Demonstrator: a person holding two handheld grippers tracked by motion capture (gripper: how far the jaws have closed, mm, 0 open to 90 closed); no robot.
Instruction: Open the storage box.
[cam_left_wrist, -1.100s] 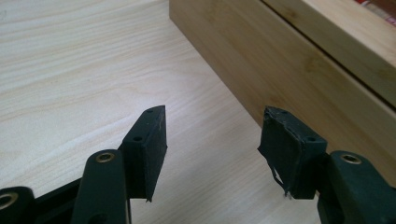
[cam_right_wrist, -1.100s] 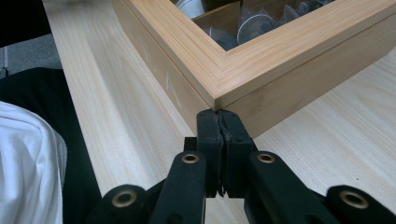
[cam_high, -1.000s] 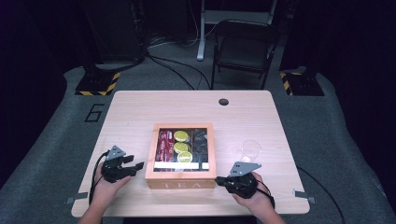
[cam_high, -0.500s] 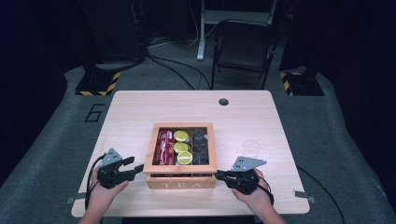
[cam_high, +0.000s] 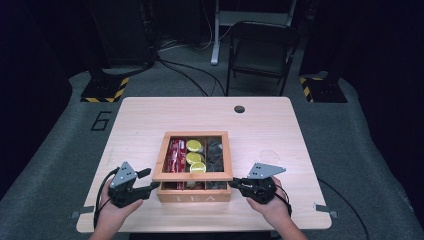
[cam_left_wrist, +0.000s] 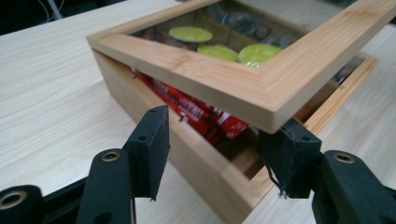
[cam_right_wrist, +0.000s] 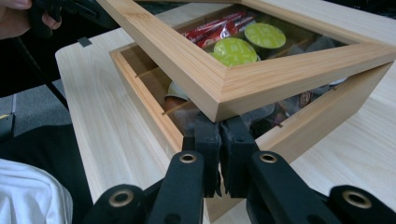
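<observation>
A wooden tea box sits at the table's near middle, its glass-windowed lid raised at the front edge. Inside are red sachets, green capsules and dark packets. My left gripper is at the front left corner. Its jaws have just been closing and stand apart astride the box wall, one fingertip under the lid. My right gripper is shut with nothing between its fingers, its tips wedged under the lid's front right corner.
The light wooden table has a cable hole near its far edge. A faint clear cup stands just beyond my right hand. A folding chair and stand bases lie behind the table.
The lid's front edge has lifted off the box. My left gripper has risen a little at the left corner with its jaws narrower. The right gripper has stayed put.
</observation>
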